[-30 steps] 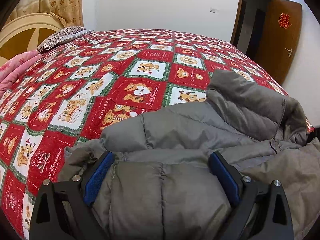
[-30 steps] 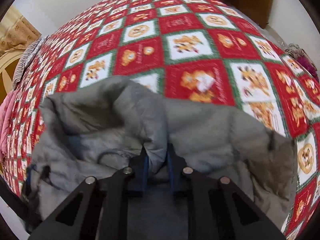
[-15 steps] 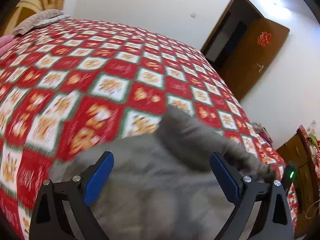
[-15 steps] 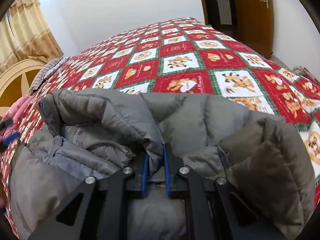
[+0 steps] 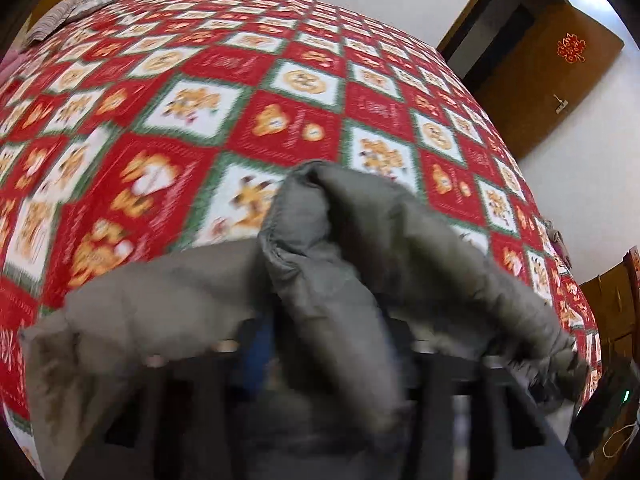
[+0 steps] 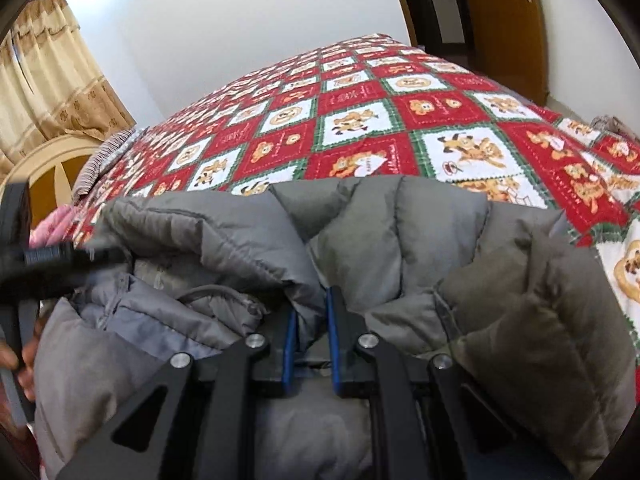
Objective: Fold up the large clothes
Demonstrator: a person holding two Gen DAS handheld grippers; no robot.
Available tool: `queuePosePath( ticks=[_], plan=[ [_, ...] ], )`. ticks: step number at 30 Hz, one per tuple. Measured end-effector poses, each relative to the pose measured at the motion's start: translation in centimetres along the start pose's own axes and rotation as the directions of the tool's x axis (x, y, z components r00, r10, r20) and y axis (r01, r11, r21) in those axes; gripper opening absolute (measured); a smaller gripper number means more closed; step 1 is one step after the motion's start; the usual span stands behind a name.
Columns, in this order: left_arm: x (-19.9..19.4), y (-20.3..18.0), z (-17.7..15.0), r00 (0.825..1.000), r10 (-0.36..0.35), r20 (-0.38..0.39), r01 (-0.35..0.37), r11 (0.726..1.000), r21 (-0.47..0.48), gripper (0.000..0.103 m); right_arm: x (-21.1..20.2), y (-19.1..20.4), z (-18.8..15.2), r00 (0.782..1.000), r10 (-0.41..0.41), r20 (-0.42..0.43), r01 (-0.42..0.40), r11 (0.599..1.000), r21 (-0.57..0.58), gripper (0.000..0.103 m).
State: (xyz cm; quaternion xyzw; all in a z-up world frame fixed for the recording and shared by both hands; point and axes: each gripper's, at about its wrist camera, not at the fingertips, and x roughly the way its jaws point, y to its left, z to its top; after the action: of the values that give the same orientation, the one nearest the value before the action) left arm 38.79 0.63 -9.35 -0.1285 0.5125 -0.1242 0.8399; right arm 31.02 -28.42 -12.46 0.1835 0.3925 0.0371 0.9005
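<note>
Spread across the bed, your red-and-green bear-print quilt (image 6: 400, 112) carries the grey puffer jacket (image 6: 420, 240) at its near edge, the wooden door (image 6: 500, 20) beyond its far corner. Your right gripper (image 6: 310, 332) is clenched on a fold of the jacket. Your left gripper (image 5: 328, 344) is blurred and draped by a jacket sleeve; I cannot tell its grip.

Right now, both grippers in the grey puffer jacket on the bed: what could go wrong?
1. The right gripper pinches only a thin ridge of the jacket; slick padded fabric could slip out under a pull.
2. The left wrist view is motion-blurred and a sleeve drapes over the left gripper, so its grip cannot be confirmed.
3. Bulky folds may spring open on the quilt.
</note>
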Motion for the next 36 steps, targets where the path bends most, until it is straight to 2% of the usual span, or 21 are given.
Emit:
queuePosePath(
  ticks=[1,3,7,10,13,15,17,18,19,20,22,24,26,29,31,32,34,36],
  plan=[
    [-0.4,0.9,-0.7,1.0,-0.018,0.01,0.019,1.0,-0.023,0.023,0.0,-0.1,0.0,1.0,0.004,-0.001,-0.004,1.0,0.004,0.013],
    [-0.9,2.1,-1.7,0.999,-0.038,0.035,0.04,0.998,-0.054,0.019,0.1,-0.1,0.1,1.0,0.007,-0.002,-0.007,1.0,0.009,0.013],
    [-1.7,3.9,-4.4,0.99,-0.041,0.133,0.055,0.993,-0.106,0.018,0.2,-0.4,0.5,1.0,0.018,-0.011,-0.017,0.999,0.028,0.012],
    [-1.0,5.0,-4.9,0.982,-0.061,0.181,0.09,0.984,-0.155,0.017,0.5,-0.8,0.9,0.999,0.039,-0.021,-0.038,0.998,0.054,0.012],
    [-0.5,3.4,-4.5,0.982,0.02,0.187,-0.001,0.995,-0.104,0.017,0.5,-1.2,1.3,0.996,0.072,-0.056,-0.068,0.995,0.075,0.013],
    [-0.5,3.1,-4.6,0.981,0.03,0.194,-0.012,0.996,-0.091,0.017,-0.2,-1.2,1.4,0.994,0.076,-0.081,-0.071,0.995,0.065,0.017],
    [-0.7,3.8,-4.8,0.98,0.0,0.201,0.021,0.994,-0.104,0.017,-2.6,-1.0,1.3,0.998,0.031,-0.052,-0.028,0.998,0.049,0.031],
    [-0.8,4.1,-4.9,0.979,-0.01,0.204,0.032,0.994,-0.107,0.017,-4.0,-0.9,1.2,1.0,-0.009,-0.017,0.01,0.999,0.042,0.036],
    [-0.8,4.1,-4.9,0.978,-0.014,0.207,0.037,0.994,-0.107,0.017,-5.5,-0.8,1.1,0.998,-0.053,0.027,0.052,0.998,0.04,0.047],
    [-0.8,4.1,-5.0,0.977,-0.01,0.212,0.033,0.994,-0.103,0.017,-6.6,-0.7,1.3,0.993,-0.094,0.069,0.091,0.995,0.041,0.053],
    [-0.7,3.8,-4.9,0.976,0.004,0.216,0.017,0.995,-0.094,0.017,-8.5,0.0,2.4,0.983,-0.114,0.146,0.11,0.993,0.041,0.053],
    [-0.7,3.5,-4.9,0.976,0.017,0.218,0.002,0.996,-0.085,0.017,-8.4,1.3,4.2,0.987,-0.048,0.153,0.043,0.999,0.031,0.051],
    [-0.7,3.5,-4.9,0.976,0.015,0.218,0.004,0.996,-0.085,0.017,-6.7,3.8,6.5,0.989,0.049,0.137,-0.051,0.999,0.012,0.041],
    [-0.8,3.5,-4.9,0.977,0.011,0.212,0.006,0.997,-0.08,0.017,-2.5,6.9,8.2,0.997,0.039,0.063,-0.035,0.997,-0.07,0.034],
    [-1.1,3.5,-4.9,0.98,-0.002,0.197,0.017,0.997,-0.071,0.017,1.0,7.6,7.5,0.998,0.038,-0.059,-0.044,0.993,-0.11,0.029],
    [-1.4,3.5,-4.9,0.983,-0.012,0.183,0.024,0.998,-0.063,0.017,2.5,7.6,6.5,0.991,0.036,-0.13,-0.052,0.991,-0.122,0.028],
    [-2.8,3.2,-4.9,0.99,-0.019,0.143,0.024,0.999,-0.038,0.019,3.6,7.2,4.5,0.981,0.029,-0.192,-0.059,0.986,-0.153,0.027],
    [-5.1,2.5,-5.0,0.988,-0.039,0.149,0.04,0.999,-0.008,0.02,4.0,6.8,2.9,0.978,0.031,-0.207,-0.071,0.979,-0.189,0.026]
  ],
)
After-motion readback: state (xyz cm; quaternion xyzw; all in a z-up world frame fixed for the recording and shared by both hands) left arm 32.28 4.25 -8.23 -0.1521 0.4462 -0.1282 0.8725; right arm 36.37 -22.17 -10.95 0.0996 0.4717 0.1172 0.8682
